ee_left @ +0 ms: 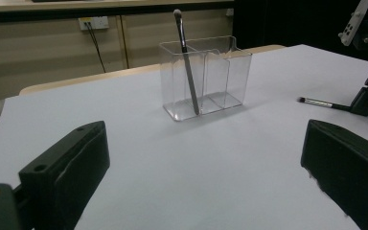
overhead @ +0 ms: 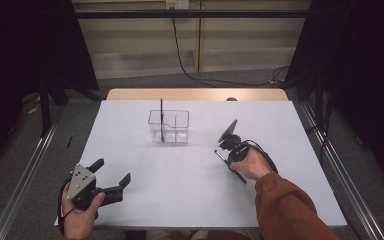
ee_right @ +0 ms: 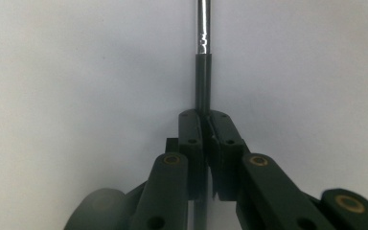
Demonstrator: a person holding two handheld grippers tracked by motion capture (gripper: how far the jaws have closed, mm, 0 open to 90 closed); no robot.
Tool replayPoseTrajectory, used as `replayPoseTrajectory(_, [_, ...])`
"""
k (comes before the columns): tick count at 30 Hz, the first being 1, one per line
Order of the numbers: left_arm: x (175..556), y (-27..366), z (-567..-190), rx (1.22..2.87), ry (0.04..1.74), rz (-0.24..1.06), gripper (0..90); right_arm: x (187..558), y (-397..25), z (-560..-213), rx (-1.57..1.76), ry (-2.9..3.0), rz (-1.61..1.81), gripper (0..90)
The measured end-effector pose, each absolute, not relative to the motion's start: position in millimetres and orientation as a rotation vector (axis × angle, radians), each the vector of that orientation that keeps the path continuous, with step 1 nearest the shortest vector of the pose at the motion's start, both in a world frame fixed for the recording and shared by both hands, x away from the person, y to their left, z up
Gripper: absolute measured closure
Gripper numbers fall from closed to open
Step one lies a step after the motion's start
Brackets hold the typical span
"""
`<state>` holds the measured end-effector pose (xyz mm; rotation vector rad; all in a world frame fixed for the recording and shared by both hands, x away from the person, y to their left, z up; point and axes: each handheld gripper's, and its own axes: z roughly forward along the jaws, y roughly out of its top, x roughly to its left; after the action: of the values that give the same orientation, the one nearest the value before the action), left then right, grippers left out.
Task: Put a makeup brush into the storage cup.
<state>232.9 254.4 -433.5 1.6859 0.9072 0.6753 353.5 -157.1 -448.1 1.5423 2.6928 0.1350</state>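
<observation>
A clear acrylic organizer (overhead: 176, 131) (ee_left: 220, 72) with compartments stands mid-table. A slim makeup brush (overhead: 162, 119) (ee_left: 187, 64) leans upright in its left compartment. To the right, a second dark brush (overhead: 240, 178) (ee_left: 322, 103) lies flat on the white table top. My right gripper (overhead: 225, 150) (ee_right: 205, 119) points down at it, jaws shut on its handle (ee_right: 203, 72). My left gripper (overhead: 113, 170) (ee_left: 203, 139) is open near the front left corner, facing the organizer, nothing between its jaws.
The white table (overhead: 280, 130) has a wooden strip along its far edge (overhead: 195, 94). Metal rails (overhead: 25, 170) run beside both sides of the table. A black cable (overhead: 182, 65) trails across the floor behind.
</observation>
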Motion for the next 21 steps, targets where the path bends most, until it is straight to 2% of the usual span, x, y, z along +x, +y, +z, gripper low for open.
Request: replayPoseTrajectory(21, [234.0,255.0,-434.0,1.672,0.914,0.679,3.1,345.7,-170.6,-442.3,1.549,2.642,0.326,84.7])
